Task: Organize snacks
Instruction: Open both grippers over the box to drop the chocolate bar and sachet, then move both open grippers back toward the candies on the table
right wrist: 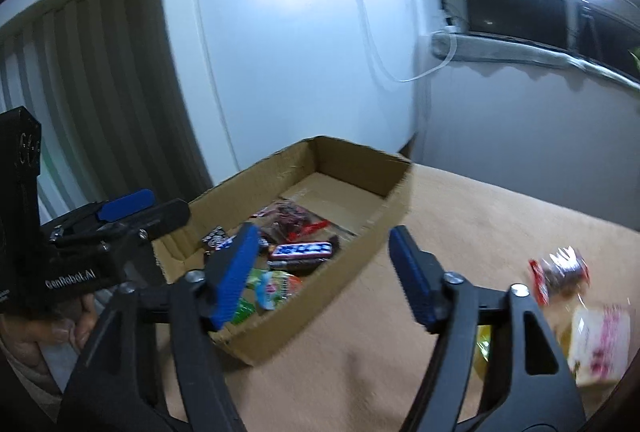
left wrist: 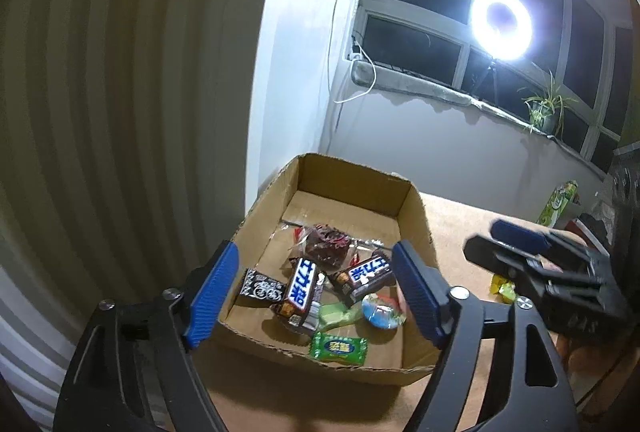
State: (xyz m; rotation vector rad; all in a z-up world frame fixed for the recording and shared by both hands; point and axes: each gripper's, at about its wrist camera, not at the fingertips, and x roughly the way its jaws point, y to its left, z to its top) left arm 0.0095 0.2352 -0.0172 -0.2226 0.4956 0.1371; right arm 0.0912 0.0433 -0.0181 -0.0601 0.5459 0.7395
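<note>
- Left gripper (left wrist: 316, 296) hung over the near end of the cardboard box (left wrist: 412, 208), fingers spread wide, nothing between them.
- Right gripper (right wrist: 324, 280) was spread wide too and carried nothing; its left finger sat over the box's near right corner, its right finger over bare bench (right wrist: 460, 200).
- The box sat on the tan bench against the white wall, open top, far half bare cardboard.
- Snacks were piled in the near half: two Snickers bars (left wrist: 304, 292) lying at angles to each other, a black-wrapped candy (left wrist: 262, 288) just left of them, and a clear pack of dark red-brown pieces (left wrist: 326, 244) behind them.
- In front of the bars: a pale green wrapper (left wrist: 338, 314), a round blue-topped jelly cup (left wrist: 382, 310), and a green candy with a blue label (left wrist: 339, 347) nearest the front wall.
- Outside the box, on the bench to the right: a clear pack with red ends (right wrist: 560, 270), a white-and-pink packet (right wrist: 600, 344) just in front of it, and a yellow-green wrapper (left wrist: 504, 286) partly hidden behind the right gripper.
- A green carton (left wrist: 558, 208) stood at the bench's far right edge.
- A ring light (left wrist: 500, 18) glared in front of the dark window; a potted plant (left wrist: 546, 108) sat on the sill.
- The right wrist view was motion-blurred, so labels there couldn't be read.
</note>
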